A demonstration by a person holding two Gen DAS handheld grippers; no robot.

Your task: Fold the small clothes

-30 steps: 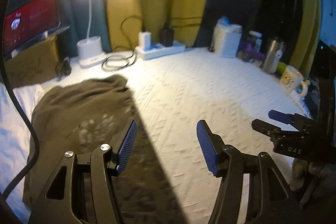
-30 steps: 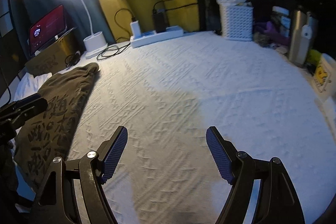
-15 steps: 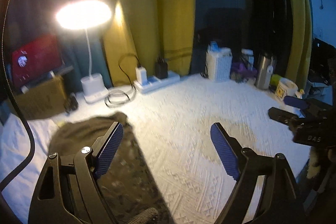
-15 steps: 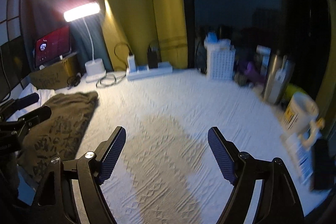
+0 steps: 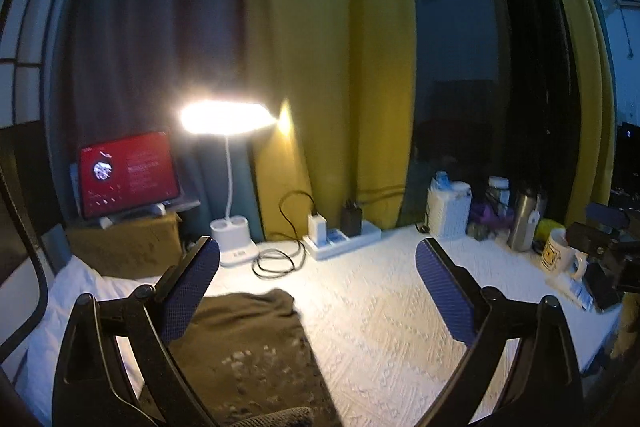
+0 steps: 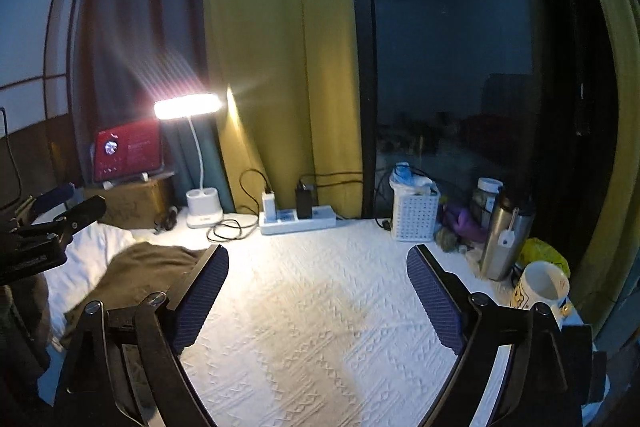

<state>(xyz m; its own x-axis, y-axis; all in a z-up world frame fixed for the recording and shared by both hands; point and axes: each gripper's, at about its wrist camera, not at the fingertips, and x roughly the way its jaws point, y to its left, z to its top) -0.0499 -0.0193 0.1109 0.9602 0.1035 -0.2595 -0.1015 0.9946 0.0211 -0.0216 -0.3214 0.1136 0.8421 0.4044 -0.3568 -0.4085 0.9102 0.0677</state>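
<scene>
An olive-brown garment (image 5: 248,343) is lying flat along the left edge of the white bedspread (image 6: 320,307), its long axis running from the near edge toward the far left corner; nothing is lying on it. The left gripper (image 5: 318,287) and the right gripper (image 6: 318,291) are hanging above the bed, jaws having just been opening, now wide apart with nothing between them. A lit lamp (image 5: 226,119), a power strip (image 6: 298,219), a white basket (image 6: 414,215), a steel flask (image 6: 500,243) and a mug (image 6: 540,285) are lining the far and right edges; yellow curtains (image 6: 280,47) are hanging behind.
</scene>
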